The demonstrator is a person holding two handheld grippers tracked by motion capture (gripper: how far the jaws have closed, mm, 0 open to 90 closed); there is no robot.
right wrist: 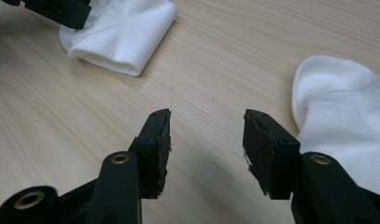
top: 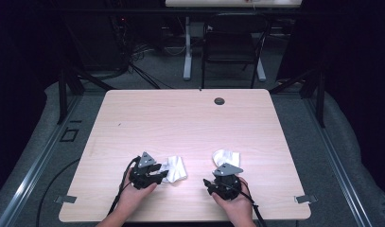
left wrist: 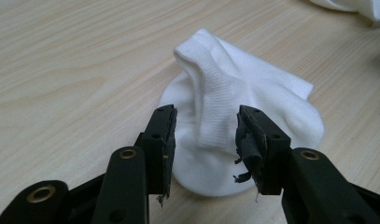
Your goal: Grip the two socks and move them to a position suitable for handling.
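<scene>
Two hands enter the high view from six o'clock, each carrying a black two-jaw gripper over a pale wooden table. At about seven o'clock of the tabletop, the left gripper points toward three o'clock at a crumpled white sock lying just beside its tips. Seen along the left gripper in its own view, the jaws stand partly open, one on each side of a raised ridge of that sock; gaps show between the pads and the fabric, so nothing is gripped. The sock itself rests flat on the wood.

At about five o'clock of the table, the right gripper sits just below a second white sock, bunched at its twelve o'clock. From the right gripper view, the jaws stand apart over bare wood with nothing between them; the second sock lies just beside the outer face of the jaw at three o'clock, while the first sock lies at eleven o'clock.

A small dark grommet marks the table's far edge.
</scene>
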